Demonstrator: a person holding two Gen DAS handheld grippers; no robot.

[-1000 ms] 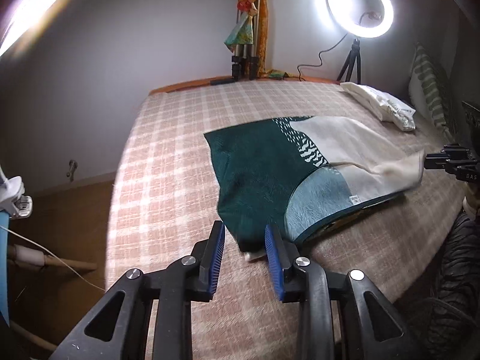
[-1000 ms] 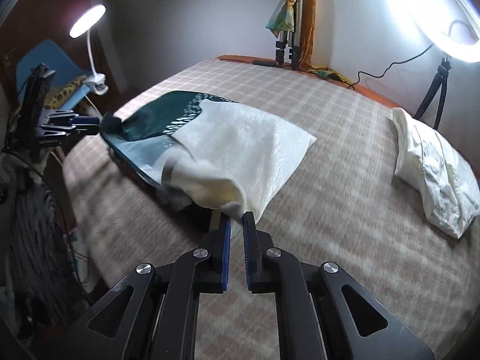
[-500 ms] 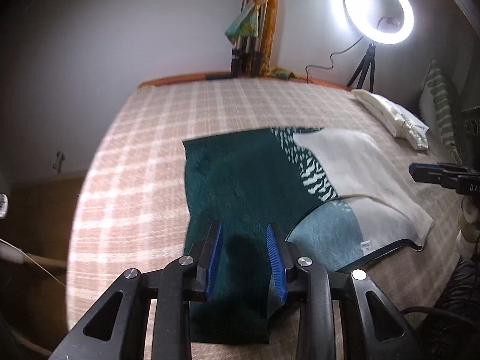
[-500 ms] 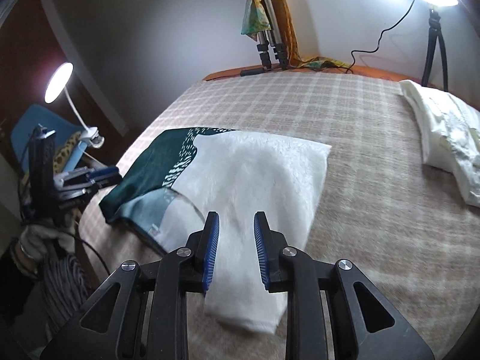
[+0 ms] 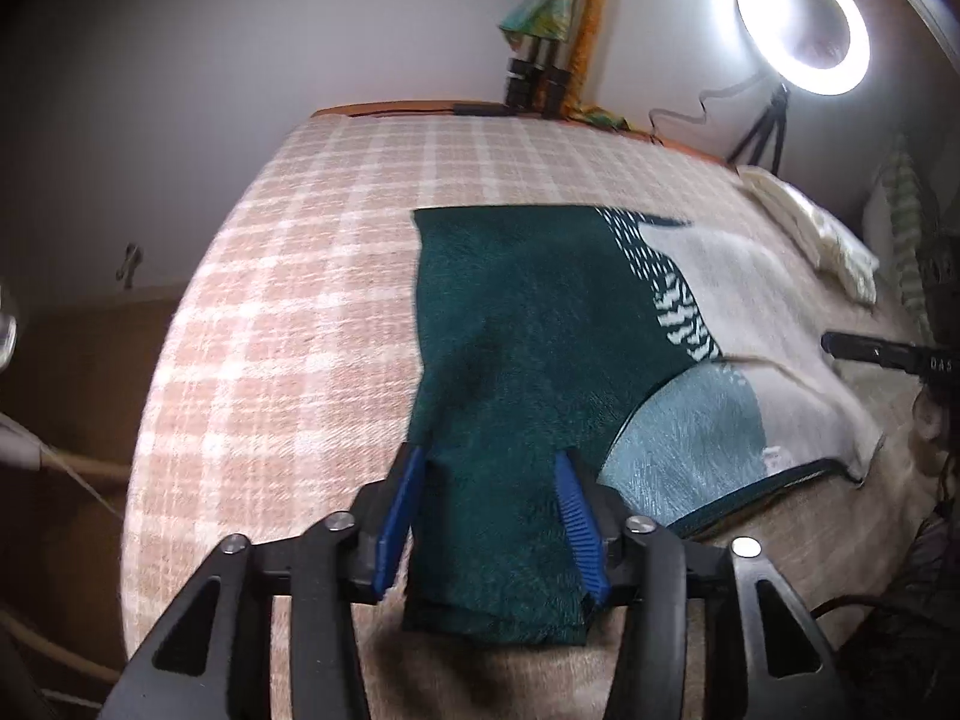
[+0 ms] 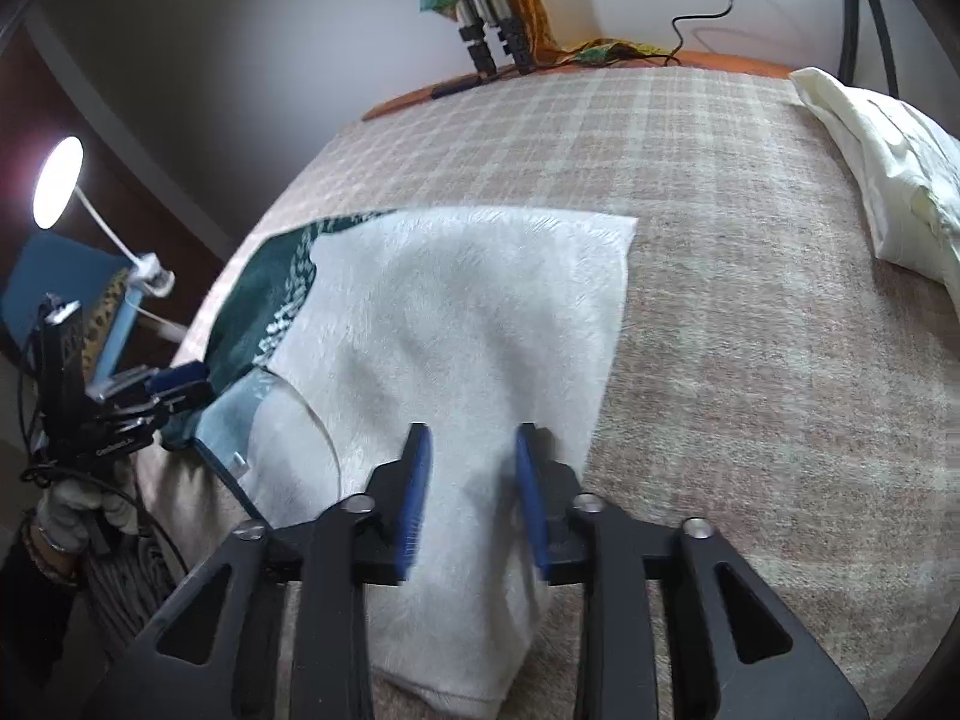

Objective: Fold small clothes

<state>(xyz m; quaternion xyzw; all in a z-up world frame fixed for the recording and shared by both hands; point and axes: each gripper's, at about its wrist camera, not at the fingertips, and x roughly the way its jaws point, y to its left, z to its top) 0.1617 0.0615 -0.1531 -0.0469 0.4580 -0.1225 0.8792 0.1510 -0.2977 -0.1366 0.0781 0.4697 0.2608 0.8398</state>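
A small sweater, dark green (image 5: pixel 528 324) on one half and white (image 5: pixel 738 276) on the other, lies flat on the checked bedspread (image 5: pixel 288 312). My left gripper (image 5: pixel 487 456) hovers low over the near green flap. Its jaws are opening, with the flap lying flat under and between them and the pads not pressing it. In the right wrist view my right gripper (image 6: pixel 472 432) sits over the near white flap (image 6: pixel 468 300). Its jaws are opening too, and the cloth lies loose beneath them. The left gripper (image 6: pixel 180 381) shows at the sweater's far green end.
A cream folded cloth (image 6: pixel 888 180) lies at the bed's right side. A ring light (image 5: pixel 801 30) and a tripod (image 6: pixel 492 42) stand at the far wall. A desk lamp (image 6: pixel 57 180) is clipped left of the bed. Bare bedspread surrounds the sweater.
Both grippers have come down and forward over the sweater, rolled, and widened their jaws. The white edge that the right gripper pinched now lies flat, and the sweater is spread smoother.
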